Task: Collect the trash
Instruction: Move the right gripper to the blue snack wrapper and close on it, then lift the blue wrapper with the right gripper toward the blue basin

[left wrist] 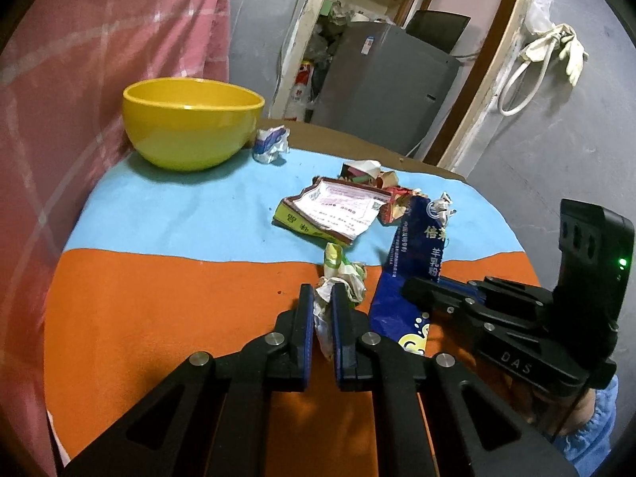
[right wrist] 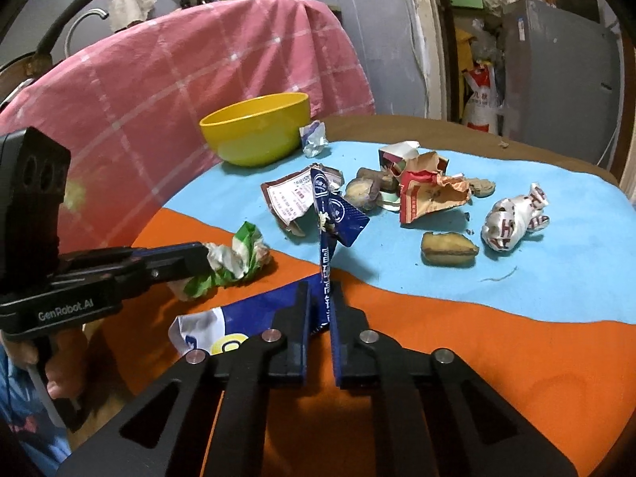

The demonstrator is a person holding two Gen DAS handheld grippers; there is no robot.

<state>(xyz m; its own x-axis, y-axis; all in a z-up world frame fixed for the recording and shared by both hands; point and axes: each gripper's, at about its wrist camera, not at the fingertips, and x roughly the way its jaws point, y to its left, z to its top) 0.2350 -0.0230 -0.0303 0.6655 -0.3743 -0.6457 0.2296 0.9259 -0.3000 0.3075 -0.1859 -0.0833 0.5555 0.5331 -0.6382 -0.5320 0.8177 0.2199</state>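
Two grippers hold trash over the orange-and-blue tablecloth [right wrist: 497,330]: the right gripper [right wrist: 319,310] is clamped on a long blue foil packet [right wrist: 324,214], the left gripper [left wrist: 320,310] on a crumpled green-and-white wrapper [left wrist: 342,274]. The packet's trailing end could snag the torn carton [left wrist: 334,210] beside it. Open cloth leads to the yellow bowl [left wrist: 190,131], near the far-left edge.

Bare orange cloth [right wrist: 497,349] lies open at right (wrappers [right wrist: 431,194] crowd the blue cloth [right wrist: 556,262] toward the bowl [right wrist: 258,135]).
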